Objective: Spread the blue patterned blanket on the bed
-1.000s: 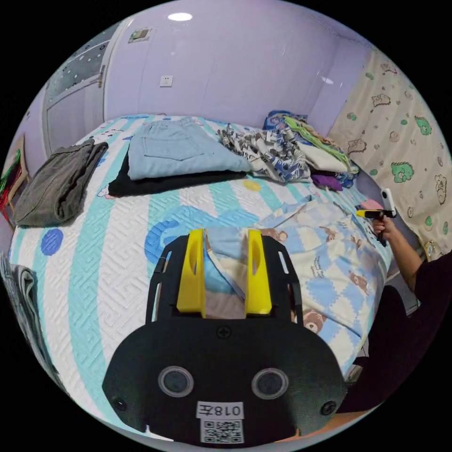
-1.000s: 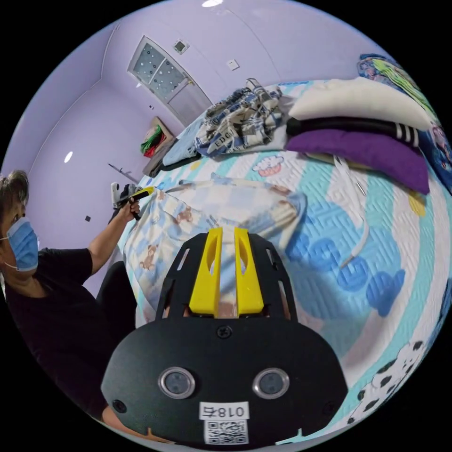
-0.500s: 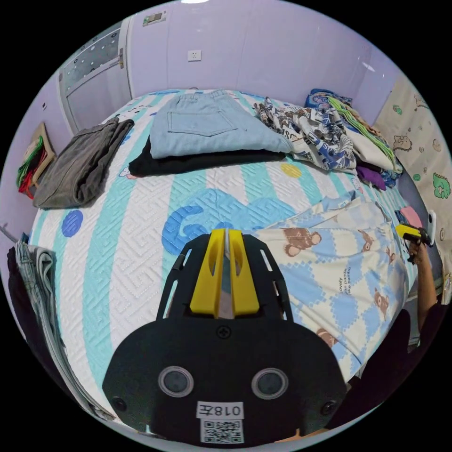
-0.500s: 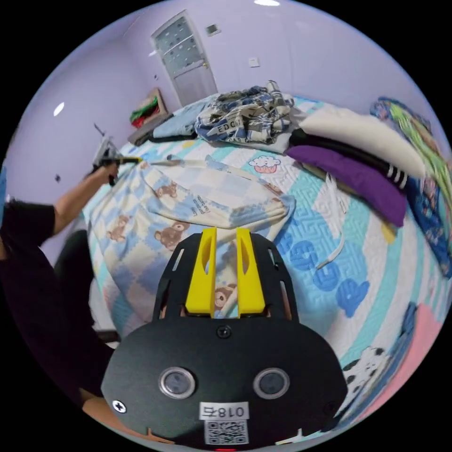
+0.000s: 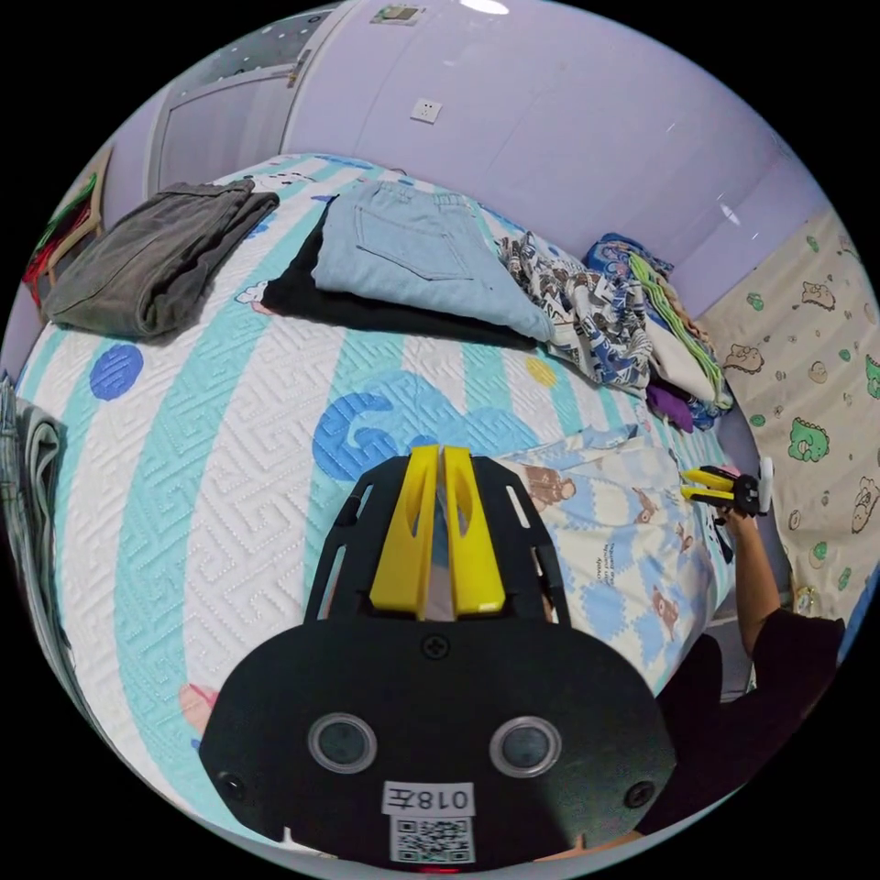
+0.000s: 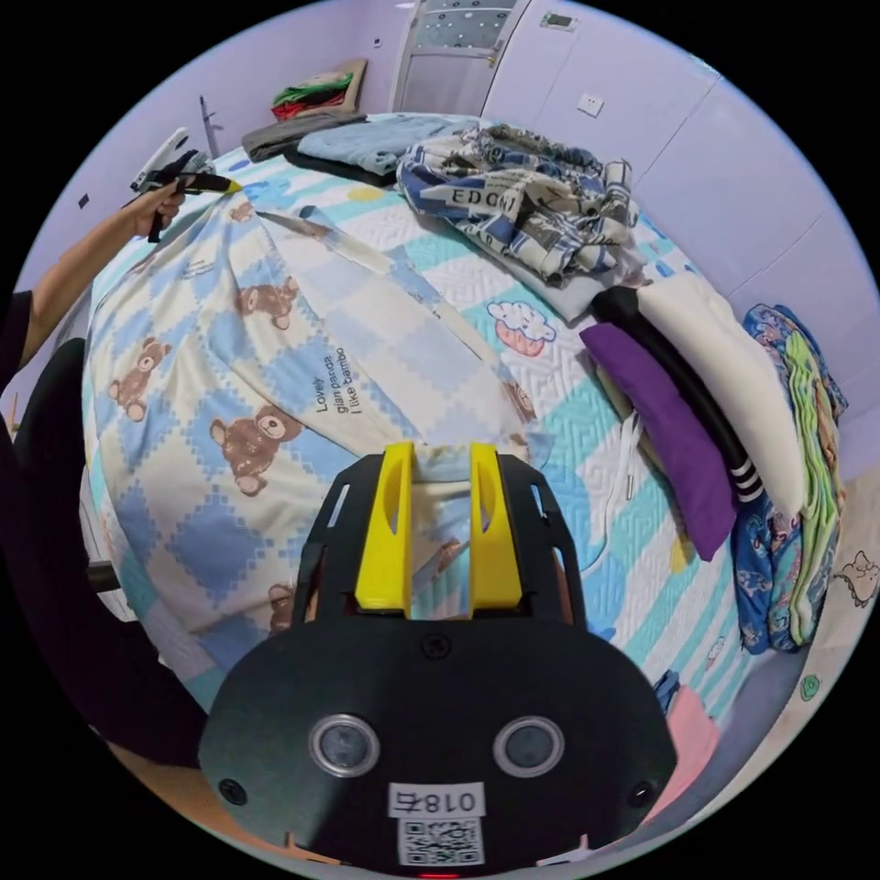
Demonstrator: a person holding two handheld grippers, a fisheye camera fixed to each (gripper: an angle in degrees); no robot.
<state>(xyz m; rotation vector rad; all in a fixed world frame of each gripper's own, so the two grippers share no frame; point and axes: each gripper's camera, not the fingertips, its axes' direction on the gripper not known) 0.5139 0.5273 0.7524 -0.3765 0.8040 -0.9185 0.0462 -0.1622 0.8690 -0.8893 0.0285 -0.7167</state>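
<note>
Left gripper view showed the left gripper (image 5: 443,522) clenched on a corner of the blanket (image 5: 632,541), which lay toward three o'clock on the bed (image 5: 229,440). The right gripper (image 6: 438,532) stood parted around the opposite edge, probably releasing it once stretched flat.

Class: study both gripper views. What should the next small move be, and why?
Probably draw the two tools apart and away from the person. The left tool is shut on one corner of the blanket; the right tool has jaws apart around another. A fold still runs across the blanket, and bare bed lies beyond.
</note>
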